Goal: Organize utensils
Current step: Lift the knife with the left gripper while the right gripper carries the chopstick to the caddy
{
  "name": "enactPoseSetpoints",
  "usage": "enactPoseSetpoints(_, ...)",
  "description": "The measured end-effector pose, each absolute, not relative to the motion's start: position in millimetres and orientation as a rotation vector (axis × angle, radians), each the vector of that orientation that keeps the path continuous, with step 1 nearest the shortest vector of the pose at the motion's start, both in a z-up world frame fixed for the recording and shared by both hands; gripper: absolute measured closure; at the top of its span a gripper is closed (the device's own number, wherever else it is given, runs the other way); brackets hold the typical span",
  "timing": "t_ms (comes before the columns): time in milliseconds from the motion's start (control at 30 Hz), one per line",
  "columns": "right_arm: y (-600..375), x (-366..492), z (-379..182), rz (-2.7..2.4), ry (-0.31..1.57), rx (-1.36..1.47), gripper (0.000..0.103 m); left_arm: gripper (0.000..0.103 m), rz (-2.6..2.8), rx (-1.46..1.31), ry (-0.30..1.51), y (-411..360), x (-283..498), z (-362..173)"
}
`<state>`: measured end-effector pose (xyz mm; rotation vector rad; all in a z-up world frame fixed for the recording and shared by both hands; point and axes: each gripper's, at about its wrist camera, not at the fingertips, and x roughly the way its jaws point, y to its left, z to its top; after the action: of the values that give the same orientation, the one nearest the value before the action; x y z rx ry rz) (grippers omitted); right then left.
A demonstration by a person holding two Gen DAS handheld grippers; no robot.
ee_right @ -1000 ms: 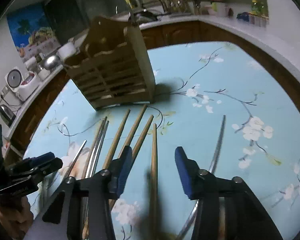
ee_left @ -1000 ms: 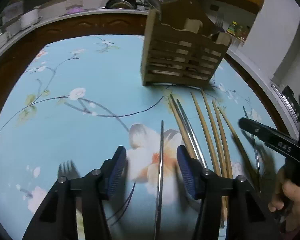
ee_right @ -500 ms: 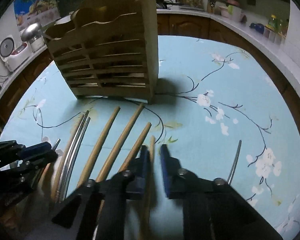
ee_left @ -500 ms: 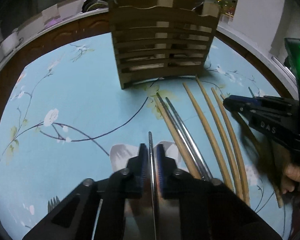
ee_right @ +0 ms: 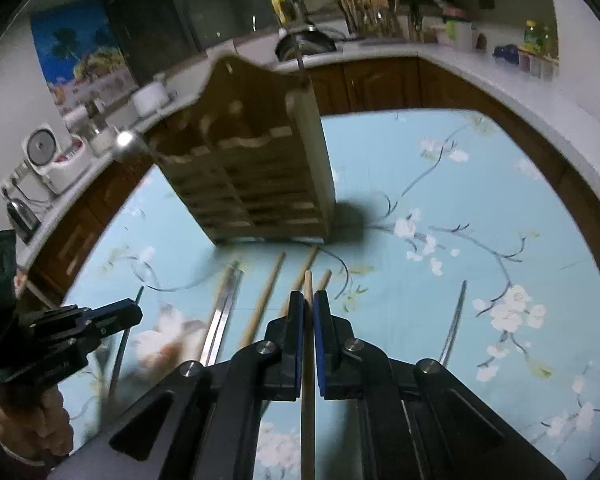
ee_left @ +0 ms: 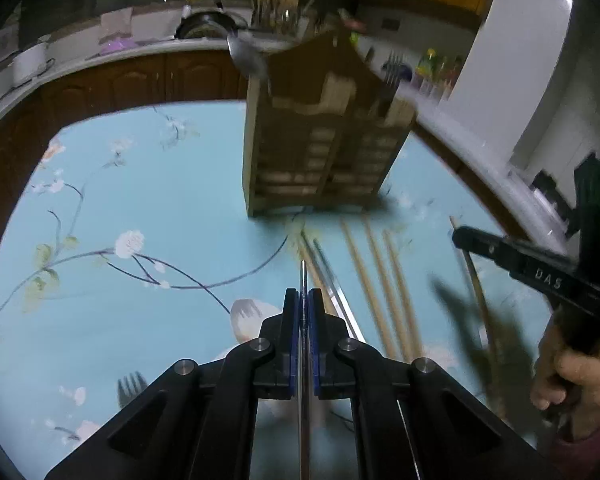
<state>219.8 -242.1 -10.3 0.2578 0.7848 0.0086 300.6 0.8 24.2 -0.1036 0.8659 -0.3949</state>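
My left gripper (ee_left: 304,300) is shut on a thin metal chopstick (ee_left: 303,276) and holds it above the blue flowered tablecloth (ee_left: 140,184). My right gripper (ee_right: 308,300) is shut on a wooden chopstick (ee_right: 308,280), also raised. The slatted wooden utensil holder (ee_left: 324,148) stands ahead, with a spoon and a fork in it; it also shows in the right wrist view (ee_right: 252,176). Several wooden chopsticks (ee_left: 384,276) and metal chopsticks (ee_left: 332,276) lie on the cloth in front of it. The right gripper also shows in the left wrist view (ee_left: 460,236).
A fork (ee_left: 132,388) lies on the cloth at the lower left. A metal utensil (ee_right: 454,320) lies to the right of my right gripper. A kitchen counter (ee_right: 480,68) with appliances and bottles curves round behind the table.
Both grippers closed from open, the left on the metal chopstick and the right on the wooden one, then lifted them off the cloth toward the holder.
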Motion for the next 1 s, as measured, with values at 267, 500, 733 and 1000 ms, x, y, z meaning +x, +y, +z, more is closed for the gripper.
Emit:
enactPoseSetpoints(267,-231.5,189.8,43.5,0.018,0.656,0.271,0.098,0.101,-0.426,-0.167,0.743,25.4,253.8,72.8)
enactPoseSetpoints(500,-233.0,169.1,81.6,0.019,0.557,0.270,0.098,0.101,-0.432,-0.180,0.670,40.5,223.1,98.2)
enactPoseSetpoints(733,-232.5,167.1,95.7,0.014,0.509,0.267,0.098,0.101,-0.432,-0.179,0.635,43.0,214.9,107.3)
enactPoseSetpoints(1000,-234.0,165.8,99.2,0.004,0.487,0.273,0.098,0.101,-0.426,-0.181,0.601,43.8,217.0,113.9)
